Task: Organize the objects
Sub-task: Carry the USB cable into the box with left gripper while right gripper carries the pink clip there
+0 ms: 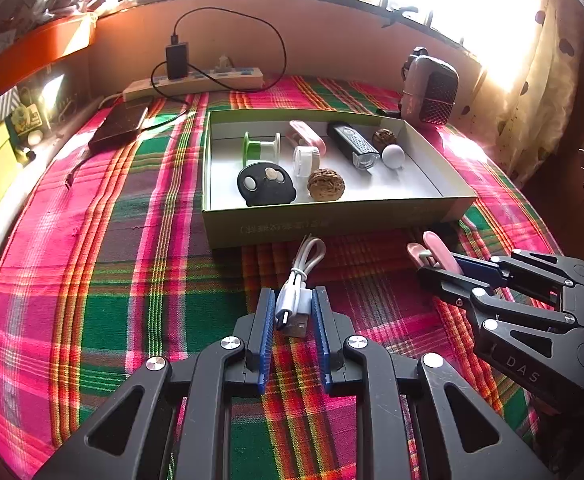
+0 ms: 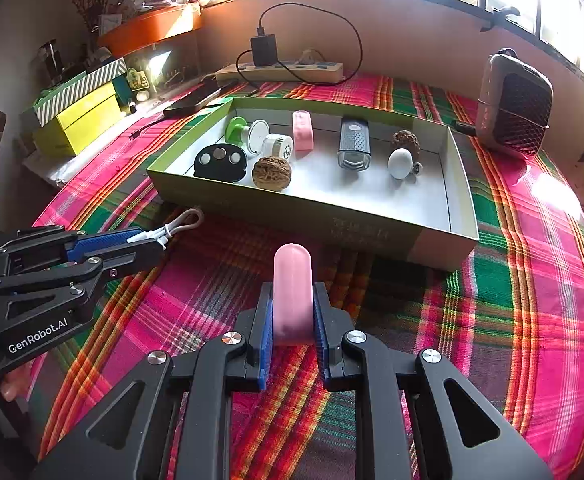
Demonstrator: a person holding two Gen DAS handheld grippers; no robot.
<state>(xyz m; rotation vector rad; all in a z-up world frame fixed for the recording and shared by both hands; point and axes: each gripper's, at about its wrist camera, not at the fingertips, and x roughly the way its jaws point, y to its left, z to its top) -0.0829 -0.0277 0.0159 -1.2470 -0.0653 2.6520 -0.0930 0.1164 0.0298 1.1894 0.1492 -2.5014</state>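
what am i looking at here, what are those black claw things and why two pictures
The black claws are two hand-held grippers a person works, each with a camera looking along its fingers, so each picture is one gripper's view. The left gripper is shut on a bundled white USB cable. The right gripper is shut on a pink capsule-shaped case. Both are over a plaid cloth, in front of an open box holding small items such as a walnut, a green spool and a white ball.

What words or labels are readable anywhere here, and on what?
"GenRobot.AI": white print on the black left gripper.
"DAS": pale letters on the black right gripper.
Print on the green cardboard box's front wall: too blurred to read.
Sticker beside the yellow box: too small.
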